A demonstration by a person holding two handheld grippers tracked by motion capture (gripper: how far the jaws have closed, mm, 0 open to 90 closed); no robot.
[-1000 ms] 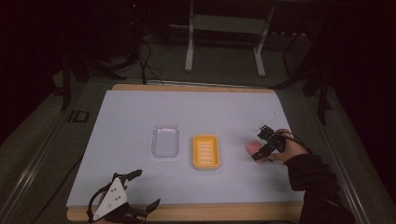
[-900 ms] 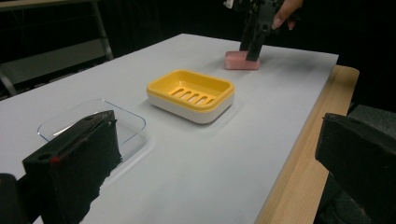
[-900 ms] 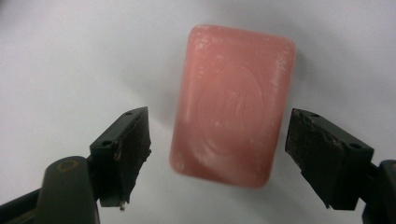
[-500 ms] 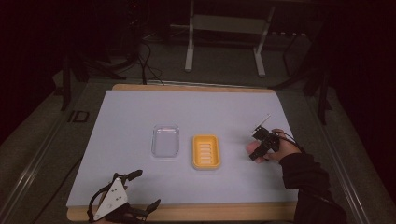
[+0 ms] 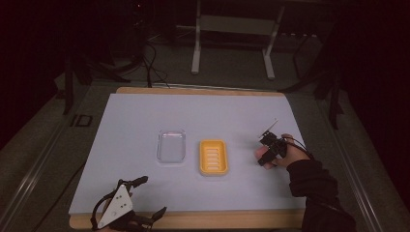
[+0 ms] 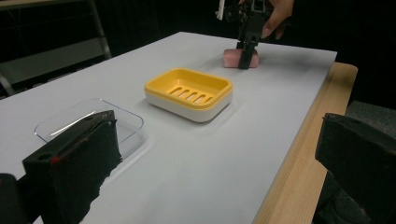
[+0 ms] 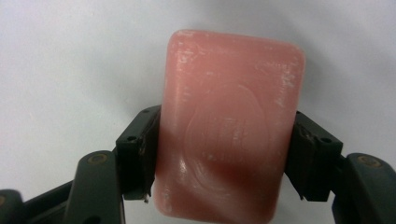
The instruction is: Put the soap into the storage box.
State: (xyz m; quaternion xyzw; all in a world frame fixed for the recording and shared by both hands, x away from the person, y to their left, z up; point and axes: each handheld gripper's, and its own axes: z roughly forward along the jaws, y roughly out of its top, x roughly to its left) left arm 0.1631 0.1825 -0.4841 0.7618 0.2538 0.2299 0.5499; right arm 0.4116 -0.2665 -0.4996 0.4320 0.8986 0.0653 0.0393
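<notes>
Grasp step: right tool [image 7: 219, 154] had just closed on the pink soap bar [image 7: 229, 126], which probably still lay on the bench [image 5: 145, 116] right of the yellow soap dish [image 5: 213, 157]. Left tool [image 5: 126, 212] sat parted, idle — next move looked like lift and carry to the dish.

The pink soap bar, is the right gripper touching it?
Touching. In the right gripper view, the right gripper has just been closing, and both pads press against the long sides of the pink soap bar with no gap.

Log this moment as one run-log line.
right tool: just closed onto pink soap bar on table | left tool: open, idle | yellow soap dish: empty
</notes>
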